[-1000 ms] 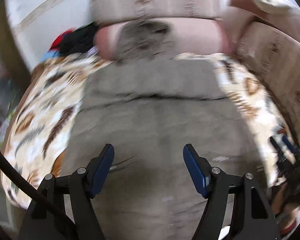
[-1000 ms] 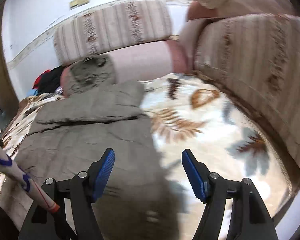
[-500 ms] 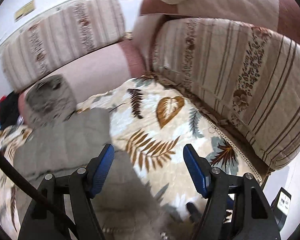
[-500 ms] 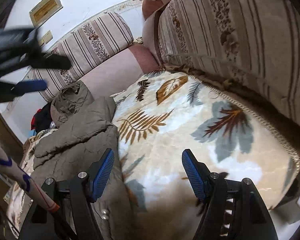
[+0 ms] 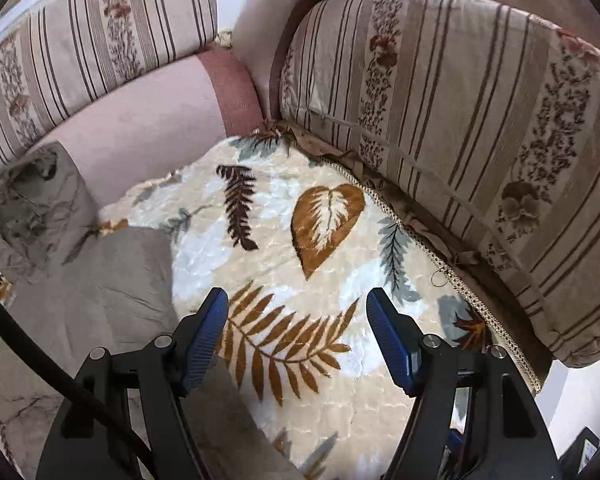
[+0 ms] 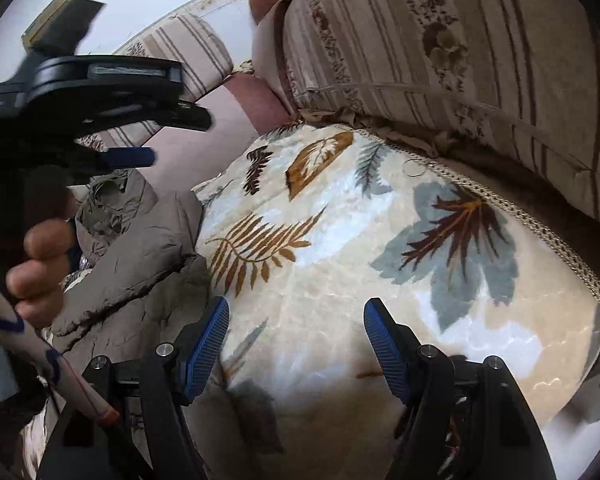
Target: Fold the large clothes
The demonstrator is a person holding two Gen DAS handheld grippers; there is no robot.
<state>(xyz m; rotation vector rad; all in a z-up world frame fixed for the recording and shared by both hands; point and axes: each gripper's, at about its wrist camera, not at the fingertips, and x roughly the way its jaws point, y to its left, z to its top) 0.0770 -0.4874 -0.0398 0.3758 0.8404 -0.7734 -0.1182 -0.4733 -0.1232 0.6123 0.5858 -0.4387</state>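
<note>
A grey-brown padded jacket (image 5: pixel 100 304) lies folded on a leaf-patterned blanket (image 5: pixel 324 240) over a sofa seat, its hood (image 5: pixel 32 200) against the pink armrest. It shows in the right wrist view (image 6: pixel 140 256) at the left. My left gripper (image 5: pixel 296 328) is open and empty, above the blanket just right of the jacket's edge. My right gripper (image 6: pixel 296 336) is open and empty over the blanket, right of the jacket. The left gripper also shows in the right wrist view (image 6: pixel 100 92), held high at the upper left.
Striped floral back cushions (image 5: pixel 460 120) stand to the right and behind (image 5: pixel 92 36). A pink armrest (image 5: pixel 156 120) bounds the far side. The blanket's braided edge (image 6: pixel 560 240) runs along the cushion. The sofa's front edge drops off at the lower right (image 6: pixel 580 392).
Both grippers have swung right, off the jacket and over the bare blanket. The left gripper has come into the right wrist view at the upper left. Both stay open.
</note>
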